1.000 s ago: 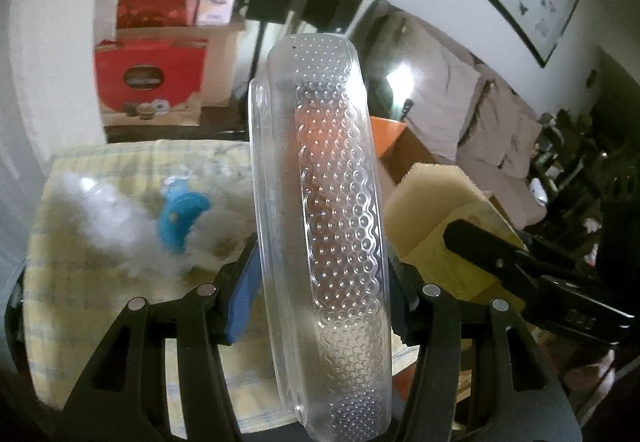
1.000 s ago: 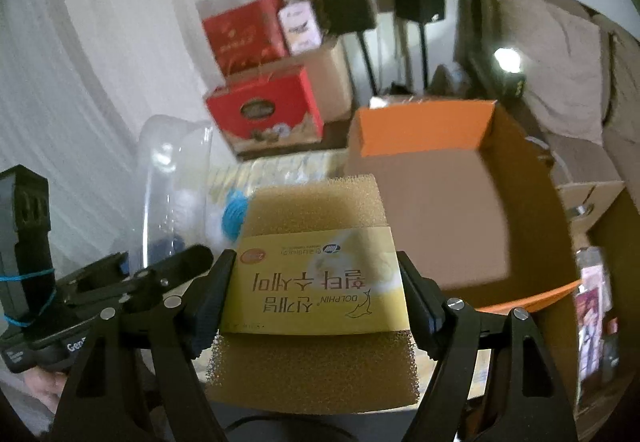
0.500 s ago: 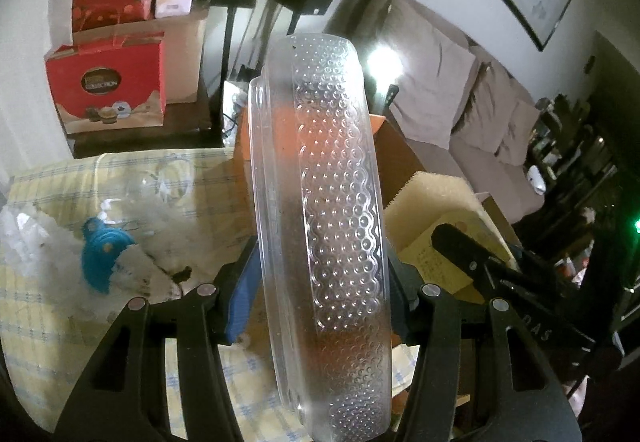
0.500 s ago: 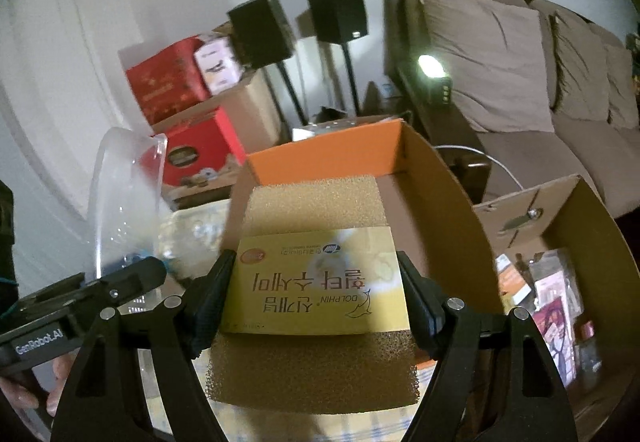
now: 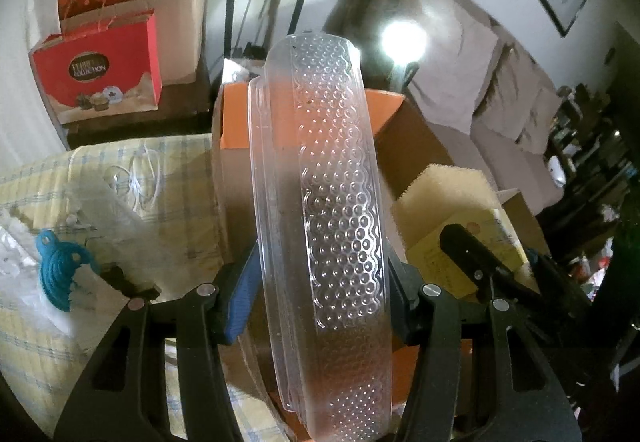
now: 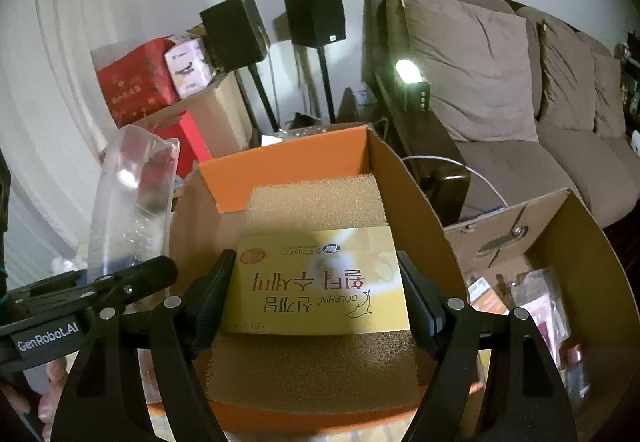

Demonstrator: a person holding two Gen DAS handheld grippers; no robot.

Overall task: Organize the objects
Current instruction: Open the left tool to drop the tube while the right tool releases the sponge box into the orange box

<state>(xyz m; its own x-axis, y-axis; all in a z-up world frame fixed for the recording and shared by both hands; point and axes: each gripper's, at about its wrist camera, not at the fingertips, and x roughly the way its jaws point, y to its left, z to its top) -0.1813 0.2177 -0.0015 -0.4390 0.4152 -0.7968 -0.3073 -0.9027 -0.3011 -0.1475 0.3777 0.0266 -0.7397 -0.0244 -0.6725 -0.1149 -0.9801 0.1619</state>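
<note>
Two grippers each clamp a load above the open orange-lined cardboard box [image 6: 288, 158]: the left gripper [image 5: 320, 294] pinches a clear dimpled plastic container [image 5: 340, 202] on edge, the right gripper [image 6: 316, 294] squeezes a yellow-labelled sponge [image 6: 316, 210], a brown sofa [image 6: 500, 90] beyond.

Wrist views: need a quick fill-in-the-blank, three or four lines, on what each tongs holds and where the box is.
1. The left tongs are shut on a clear plastic ____.
2. The right tongs grip a sponge wrapped in a ____ paper band.
3. The cardboard box ahead of the sponge has an ____ inner flap.
4. Left of the box, a ____ crocheted piece lies on the checked cloth.

Missing words: container; yellow; orange; blue
</note>
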